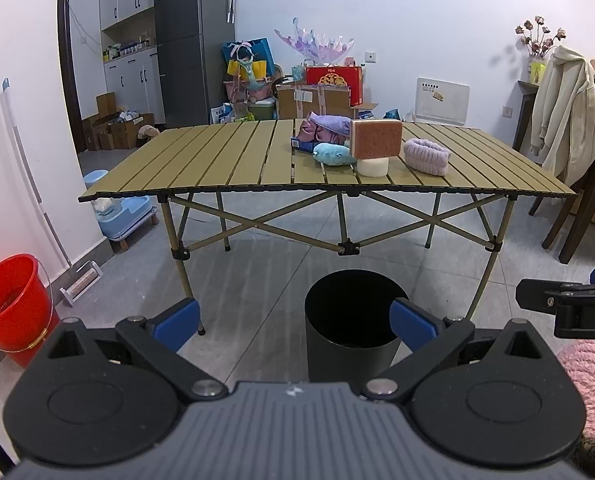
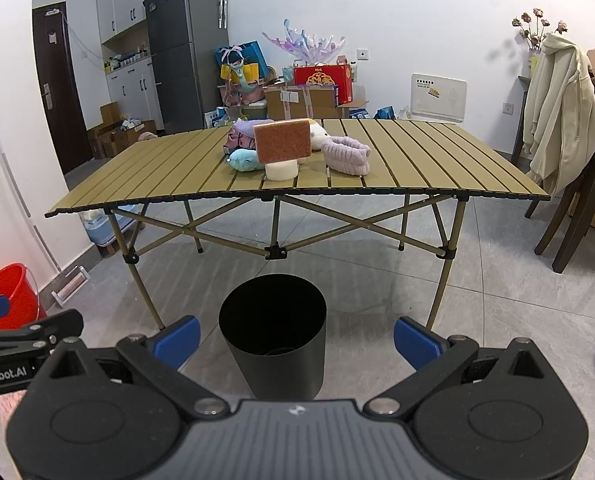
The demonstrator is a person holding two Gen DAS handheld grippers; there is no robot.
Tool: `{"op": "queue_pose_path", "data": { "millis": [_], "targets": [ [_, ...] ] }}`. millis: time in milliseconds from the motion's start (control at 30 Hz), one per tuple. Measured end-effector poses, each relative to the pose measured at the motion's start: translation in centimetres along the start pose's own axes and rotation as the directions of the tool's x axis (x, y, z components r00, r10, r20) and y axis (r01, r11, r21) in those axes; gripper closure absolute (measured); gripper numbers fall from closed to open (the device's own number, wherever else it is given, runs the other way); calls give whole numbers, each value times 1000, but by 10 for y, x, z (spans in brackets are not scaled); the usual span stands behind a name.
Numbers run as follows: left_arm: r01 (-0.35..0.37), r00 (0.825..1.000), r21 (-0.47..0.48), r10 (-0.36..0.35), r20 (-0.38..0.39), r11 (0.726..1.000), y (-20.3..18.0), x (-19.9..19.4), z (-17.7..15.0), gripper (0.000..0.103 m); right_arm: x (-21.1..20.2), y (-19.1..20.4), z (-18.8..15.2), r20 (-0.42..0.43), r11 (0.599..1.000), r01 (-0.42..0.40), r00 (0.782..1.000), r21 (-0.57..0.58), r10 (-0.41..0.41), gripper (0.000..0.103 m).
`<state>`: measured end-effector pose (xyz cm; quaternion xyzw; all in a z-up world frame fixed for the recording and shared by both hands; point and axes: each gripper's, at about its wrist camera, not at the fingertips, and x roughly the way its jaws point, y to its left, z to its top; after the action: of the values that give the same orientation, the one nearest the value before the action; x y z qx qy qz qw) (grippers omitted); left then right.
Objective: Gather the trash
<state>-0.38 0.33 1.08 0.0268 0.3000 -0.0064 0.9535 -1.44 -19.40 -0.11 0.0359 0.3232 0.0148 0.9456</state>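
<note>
A black cylindrical bin (image 1: 351, 322) (image 2: 272, 332) stands on the floor in front of the slatted folding table (image 1: 225, 160) (image 2: 169, 168). On the table lie an orange-faced sponge (image 1: 376, 139) (image 2: 283, 141) propped on a white roll (image 1: 372, 167) (image 2: 281, 169), a blue plush (image 1: 333, 154) (image 2: 243, 159), a lilac fluffy band (image 1: 426, 156) (image 2: 346, 155) and a purple cloth heap (image 1: 323, 130) (image 2: 242, 132). My left gripper (image 1: 295, 322) and right gripper (image 2: 296, 336) are both open and empty, held low, well short of the table, with the bin just ahead.
A red bucket (image 1: 13, 304) (image 2: 11, 288) sits by the left wall beside a mop (image 1: 37, 192). Wooden chairs with a cream jacket (image 1: 565, 120) (image 2: 559, 108) stand at right. Boxes and a fridge (image 1: 193, 40) line the back wall. A pink rug (image 1: 593, 376) lies lower right.
</note>
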Motion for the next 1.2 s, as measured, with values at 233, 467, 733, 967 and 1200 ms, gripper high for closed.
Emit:
{"op": "queue_pose_path", "data": {
  "millis": [233,467,733,967,1200],
  "targets": [
    [-1,1000,2,1,6,1000,1,0,5,0,-1,-1,2,0,1000,0,1000,2,0,0],
    [1,1000,10,-1,15,1000,-3,12,10,0,7,-10,4,0,999,-5,1000,32,5,0],
    [21,999,13,-21,27,1000,-10,31,18,0,27,-26,12,17,997,14,1000,69,-15,0],
    [34,998,1,-34,52,999,-13,53,34,0,48,-40,25,30,995,-2,1000,96,-1,0],
    [39,996,-11,-38,84,999,-17,77,51,0,75,-51,38,42,994,12,999,107,-17,0]
  ]
}}
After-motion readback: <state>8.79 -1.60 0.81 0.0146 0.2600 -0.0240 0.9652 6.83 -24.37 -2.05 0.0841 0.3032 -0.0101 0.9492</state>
